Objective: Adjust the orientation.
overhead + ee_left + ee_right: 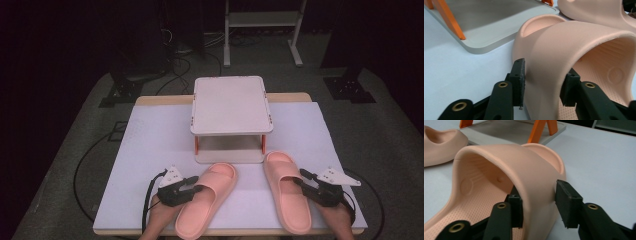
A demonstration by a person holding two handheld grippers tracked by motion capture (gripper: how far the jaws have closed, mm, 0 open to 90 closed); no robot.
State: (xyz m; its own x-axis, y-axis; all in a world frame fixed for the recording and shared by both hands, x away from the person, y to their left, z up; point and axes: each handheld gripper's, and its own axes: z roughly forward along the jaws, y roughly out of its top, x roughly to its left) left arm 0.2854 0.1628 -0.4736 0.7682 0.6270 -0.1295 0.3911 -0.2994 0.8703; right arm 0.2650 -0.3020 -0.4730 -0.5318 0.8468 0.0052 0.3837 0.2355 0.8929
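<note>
Two pink slippers lie on the white table near its front edge. The left slipper (207,200) (574,45) points slightly right. My left gripper (197,187) (544,82) is shut on its strap wall, one jaw outside and one inside the shoe. The right slipper (287,195) (499,170) points slightly left. My right gripper (299,181) (537,202) is shut on its strap's outer side the same way. Both slippers rest flat on the table.
A small grey two-shelf rack (231,105) with orange legs (537,131) stands mid-table just beyond the slippers' toes; its lower shelf (494,25) is bare. The white table top (150,145) has free room either side of the rack. Dark floor and cables surround the table.
</note>
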